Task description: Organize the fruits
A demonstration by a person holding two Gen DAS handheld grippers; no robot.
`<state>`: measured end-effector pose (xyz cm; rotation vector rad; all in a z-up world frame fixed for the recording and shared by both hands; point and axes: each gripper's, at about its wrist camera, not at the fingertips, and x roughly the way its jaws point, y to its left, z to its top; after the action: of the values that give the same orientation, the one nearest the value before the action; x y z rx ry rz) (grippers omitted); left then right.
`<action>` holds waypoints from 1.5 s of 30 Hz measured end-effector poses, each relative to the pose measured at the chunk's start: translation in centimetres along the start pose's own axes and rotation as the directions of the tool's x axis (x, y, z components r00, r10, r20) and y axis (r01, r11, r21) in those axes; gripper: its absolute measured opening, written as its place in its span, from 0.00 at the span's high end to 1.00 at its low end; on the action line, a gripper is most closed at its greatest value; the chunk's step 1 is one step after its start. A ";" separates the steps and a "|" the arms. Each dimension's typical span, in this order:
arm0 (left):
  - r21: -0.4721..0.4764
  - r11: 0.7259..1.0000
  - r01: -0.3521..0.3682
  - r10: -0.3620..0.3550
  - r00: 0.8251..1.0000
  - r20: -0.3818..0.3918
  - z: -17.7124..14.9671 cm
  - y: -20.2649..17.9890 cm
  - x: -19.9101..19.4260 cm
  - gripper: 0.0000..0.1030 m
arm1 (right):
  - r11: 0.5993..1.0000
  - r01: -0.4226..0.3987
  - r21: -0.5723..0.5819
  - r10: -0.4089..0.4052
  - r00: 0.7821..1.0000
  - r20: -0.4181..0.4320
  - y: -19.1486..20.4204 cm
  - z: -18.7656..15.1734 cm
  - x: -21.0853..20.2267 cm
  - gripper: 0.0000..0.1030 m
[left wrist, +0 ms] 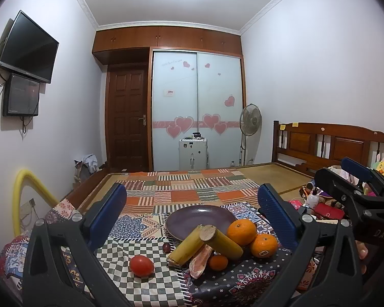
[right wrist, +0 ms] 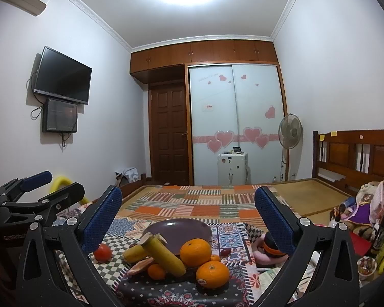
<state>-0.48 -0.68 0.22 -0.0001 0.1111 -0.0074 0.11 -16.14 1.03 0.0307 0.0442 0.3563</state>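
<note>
A purple plate [left wrist: 199, 217] [right wrist: 178, 230] sits bare on the patterned cloth. In front of it lie two crossed yellow cane pieces [left wrist: 222, 241] [right wrist: 163, 253], two large oranges [left wrist: 242, 231] [right wrist: 195, 252], a small orange [left wrist: 218, 262] [right wrist: 156, 271], a pinkish slice [left wrist: 201, 258], a dark grape [left wrist: 166, 247] and, to the left, a red tomato [left wrist: 141, 265] [right wrist: 103, 252]. My left gripper [left wrist: 192, 189] [right wrist: 56, 181] is open, above and short of the pile. My right gripper [right wrist: 188, 192] [left wrist: 343, 172] is also open, with nothing between its fingers.
The cloth lies on a bed with a patchwork cover [left wrist: 192, 192] and a wooden headboard [left wrist: 327, 143] at the right. Toys, bottles and small clutter [right wrist: 366, 209] crowd the right side. A pink and orange object [right wrist: 268, 252] lies right of the fruit. A fan [left wrist: 251, 120] stands by the wardrobe.
</note>
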 end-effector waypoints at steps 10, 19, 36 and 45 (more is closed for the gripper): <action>-0.016 1.000 0.001 -0.002 0.999 -0.038 -1.3 1.2 1.4 0.00 | 0.999 0.047 -0.025 -0.049 0.996 -0.075 -0.3 -1.7 1.9 0.00; -0.022 0.998 -0.051 0.046 0.980 -0.191 -4.2 5.0 4.7 0.16 | 0.997 0.072 -0.024 -0.076 0.966 -0.248 -2.4 -5.5 4.8 0.08; -0.065 0.994 -0.090 0.045 0.864 -0.501 -12.9 10.5 11.8 0.31 | 0.999 0.041 -0.003 -0.037 0.867 -0.498 -4.7 -11.5 9.2 0.22; -0.084 0.993 -0.080 0.023 0.849 -0.528 -14.3 10.7 13.9 0.34 | 0.998 -0.008 0.058 0.035 0.876 -0.481 -5.1 -10.0 11.2 0.22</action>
<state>11.78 9.89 -15.57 -0.0997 0.6661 0.0532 11.88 -16.73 -9.59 -0.0048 0.5512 0.3779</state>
